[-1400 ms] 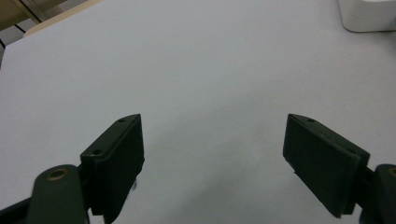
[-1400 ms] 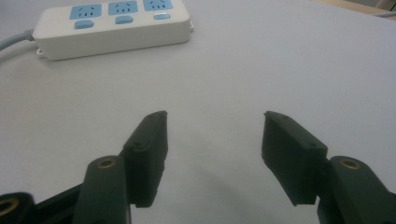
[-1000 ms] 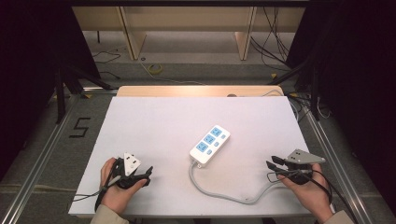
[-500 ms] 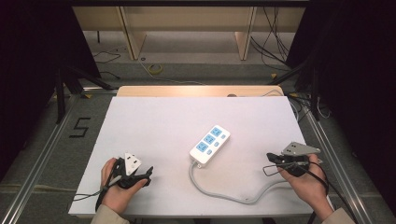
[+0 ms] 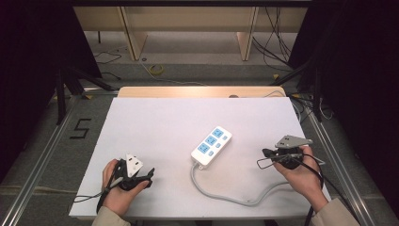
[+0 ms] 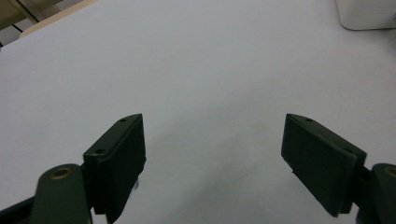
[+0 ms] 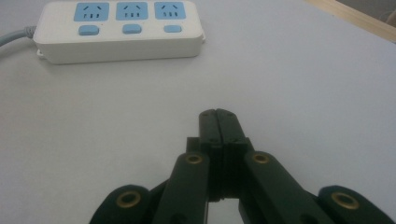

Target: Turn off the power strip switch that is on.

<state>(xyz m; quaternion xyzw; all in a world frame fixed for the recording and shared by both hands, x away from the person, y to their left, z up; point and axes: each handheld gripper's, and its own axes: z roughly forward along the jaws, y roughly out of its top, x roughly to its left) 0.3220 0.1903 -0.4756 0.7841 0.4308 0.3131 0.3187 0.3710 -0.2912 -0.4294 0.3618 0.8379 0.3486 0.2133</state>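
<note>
White power strip (image 5: 211, 146) lies about mid-table on the pale table top (image 5: 160, 127), slightly right of centre, angled with its far end pointing up-right. Three blue sockets with a blue button beside each; nothing plugged in. Grey cord (image 5: 235, 197) leaves its near end, loops along the near edge of the table and runs toward the right hand.

Left gripper (image 6: 212, 158), held in the left hand (image 5: 120, 195) at the near-left corner: jaws wide apart, nothing between them, bare table under them. Strip's corner shows at the top right of the left gripper view, well apart.

Right gripper (image 7: 218, 122), in the right hand (image 5: 301, 172) near the right edge: jaws pressed fully together, gripping nothing, pointed at the strip's side. Strip lies ahead, not touching.

Floor around the table: cables, a yellow coil (image 5: 156, 69), and a "5" marking (image 5: 81, 128) to the left.
</note>
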